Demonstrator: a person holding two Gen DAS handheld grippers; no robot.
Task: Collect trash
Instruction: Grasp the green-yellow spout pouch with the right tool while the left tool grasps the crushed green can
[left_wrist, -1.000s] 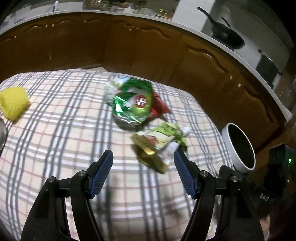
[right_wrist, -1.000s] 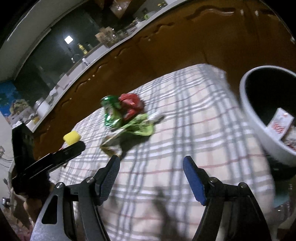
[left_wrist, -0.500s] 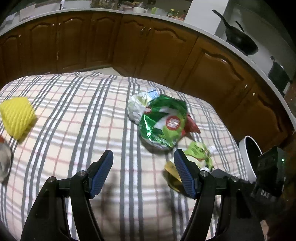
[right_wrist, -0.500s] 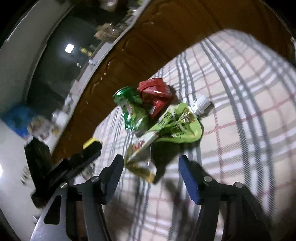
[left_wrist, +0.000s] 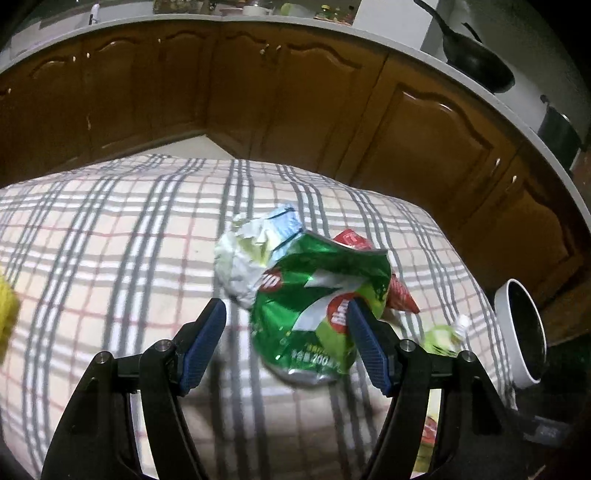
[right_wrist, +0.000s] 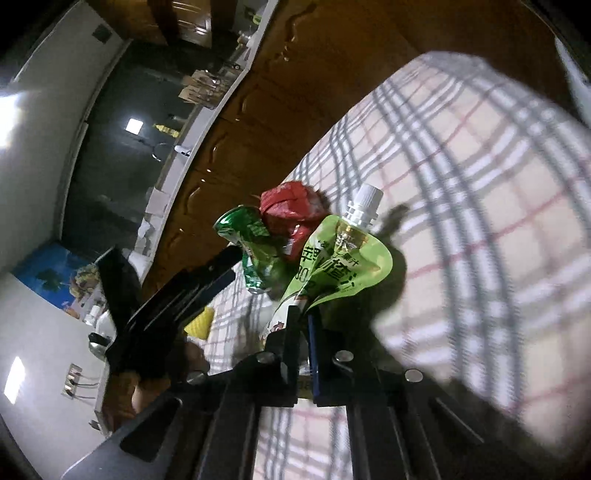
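Observation:
A crushed green can (left_wrist: 317, 306) lies on the plaid tablecloth (left_wrist: 110, 258), with crumpled white paper (left_wrist: 247, 251) and a red wrapper (left_wrist: 399, 291) touching it. My left gripper (left_wrist: 286, 339) is open, its blue pads either side of the can's near end. My right gripper (right_wrist: 304, 317) is shut on the bottom of a light green spouted drink pouch (right_wrist: 343, 254). The pouch also shows in the left wrist view (left_wrist: 443, 334). The green can (right_wrist: 251, 240) and red wrapper (right_wrist: 291, 210) lie just beyond the pouch in the right wrist view.
A white bin with a dark inside (left_wrist: 521, 332) stands off the table's right edge. A yellow sponge (left_wrist: 7, 314) lies at the left; it also shows in the right wrist view (right_wrist: 201, 325). Brown cabinets (left_wrist: 258, 92) run behind the table.
My right gripper has closed on the green pouch, which it only straddled before. My left gripper has moved toward the green can, which now lies between its open pads.

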